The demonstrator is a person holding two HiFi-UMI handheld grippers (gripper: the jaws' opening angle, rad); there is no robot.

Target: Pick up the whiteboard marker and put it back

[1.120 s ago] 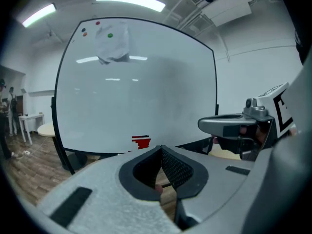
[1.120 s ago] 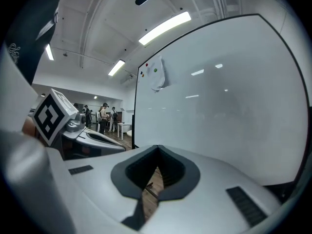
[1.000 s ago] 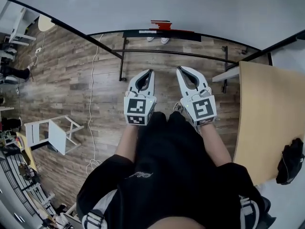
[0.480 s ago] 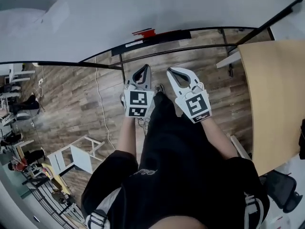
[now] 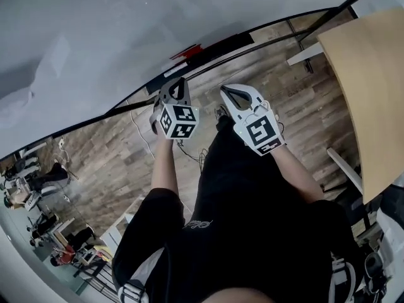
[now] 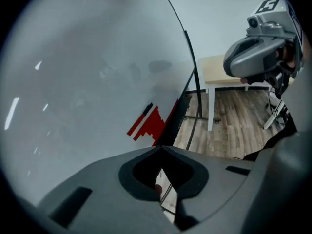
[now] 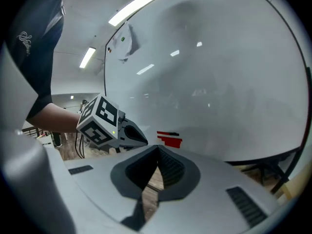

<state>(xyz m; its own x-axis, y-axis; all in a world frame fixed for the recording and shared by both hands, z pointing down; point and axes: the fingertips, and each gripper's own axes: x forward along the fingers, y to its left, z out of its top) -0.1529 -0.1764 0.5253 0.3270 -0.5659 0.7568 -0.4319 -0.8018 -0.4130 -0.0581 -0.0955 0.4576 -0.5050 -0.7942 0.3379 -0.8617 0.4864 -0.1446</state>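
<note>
A thin red whiteboard marker (image 6: 140, 119) with a black end sticks to the whiteboard's lower part, just above a red stepped block (image 6: 155, 126). From the right gripper view the marker (image 7: 168, 132) lies ahead, past the jaw tips. From the head view it is a small red patch (image 5: 187, 51) near the board's bottom edge. My left gripper (image 5: 178, 83) is shut and empty, its tips a short way below the marker. My right gripper (image 5: 231, 91) is beside it, also shut with nothing between the jaws. Neither touches the marker.
The big whiteboard (image 5: 126, 30) fills the upper left on a black frame (image 5: 252, 40). A light wooden table (image 5: 372, 87) stands to the right. A white cable (image 5: 144, 137) trails over the wood floor. Chairs and clutter (image 5: 38, 219) sit far left.
Both grippers have moved up and left toward the whiteboard's bottom edge and the red marker. The left gripper has rolled, showing another cube face. Both stayed shut.
</note>
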